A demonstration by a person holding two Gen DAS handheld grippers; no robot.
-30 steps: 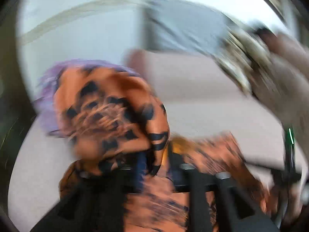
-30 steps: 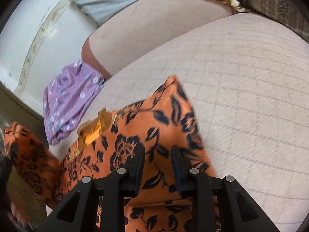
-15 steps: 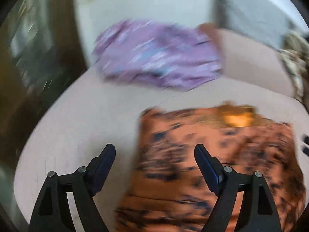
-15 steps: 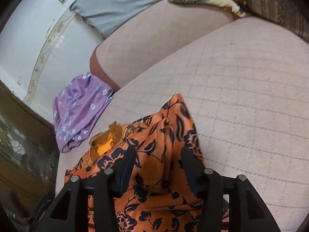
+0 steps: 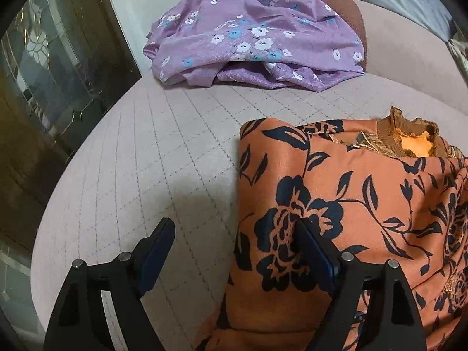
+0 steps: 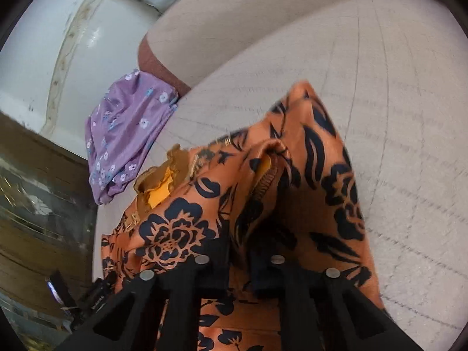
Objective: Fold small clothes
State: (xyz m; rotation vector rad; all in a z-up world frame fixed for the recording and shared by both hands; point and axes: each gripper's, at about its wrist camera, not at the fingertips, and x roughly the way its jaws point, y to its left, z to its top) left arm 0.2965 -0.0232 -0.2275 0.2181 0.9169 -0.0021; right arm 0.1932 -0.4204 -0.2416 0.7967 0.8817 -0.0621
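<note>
An orange garment with a dark floral print [image 5: 345, 204] lies on the quilted beige seat [image 5: 163, 158], its collar towards the sofa back. My left gripper [image 5: 234, 231] is open and empty, its jaws astride the garment's left folded edge, low over the seat. In the right wrist view my right gripper [image 6: 239, 251] is shut on a fold of the orange garment [image 6: 316, 158] and lifts its right side off the seat [image 6: 395, 102]; the cloth there is bunched and raised.
A crumpled purple floral garment [image 5: 251, 41] lies at the back left corner of the seat, also seen in the right wrist view [image 6: 125, 131]. The sofa backrest [image 5: 409, 46] rises behind. A dark cabinet with glass [image 5: 44, 73] stands past the seat's left edge.
My left gripper let go of the orange garment's flap, laid it folded over, and opened. My right gripper opened briefly, then shut on the garment's right side and raised it.
</note>
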